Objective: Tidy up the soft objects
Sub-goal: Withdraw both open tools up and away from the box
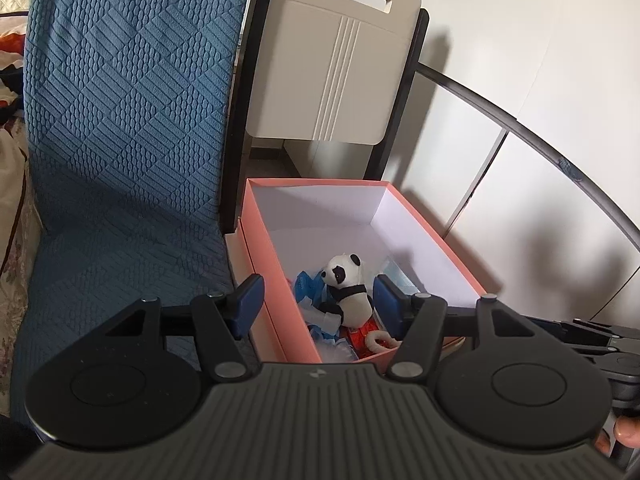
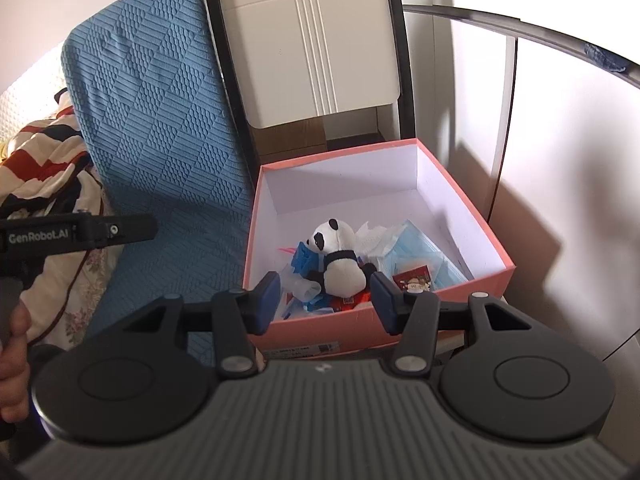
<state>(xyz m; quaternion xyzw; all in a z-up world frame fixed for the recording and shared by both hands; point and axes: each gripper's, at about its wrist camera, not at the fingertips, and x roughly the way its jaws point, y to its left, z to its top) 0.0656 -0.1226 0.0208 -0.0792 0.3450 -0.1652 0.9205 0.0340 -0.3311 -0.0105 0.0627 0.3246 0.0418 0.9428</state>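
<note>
A pink box (image 1: 264,248) with a white inside stands open beside a blue cushion. A plush panda (image 1: 348,292) sits upright in it among blue face masks, white tissue and red packets. My left gripper (image 1: 320,304) is open and empty, above the box's near end, its fingers either side of the panda in view. In the right wrist view the same box (image 2: 460,184) and panda (image 2: 340,256) show, with blue masks (image 2: 420,252) beside the panda. My right gripper (image 2: 326,300) is open and empty above the box's near wall.
A blue textured cushion (image 1: 120,140) lies left of the box. A beige and black chair back (image 1: 332,68) stands behind it. White cabinet panels (image 2: 560,160) are to the right. Patterned bedding (image 2: 44,168) lies far left. The left gripper's body (image 2: 76,232) shows at the left.
</note>
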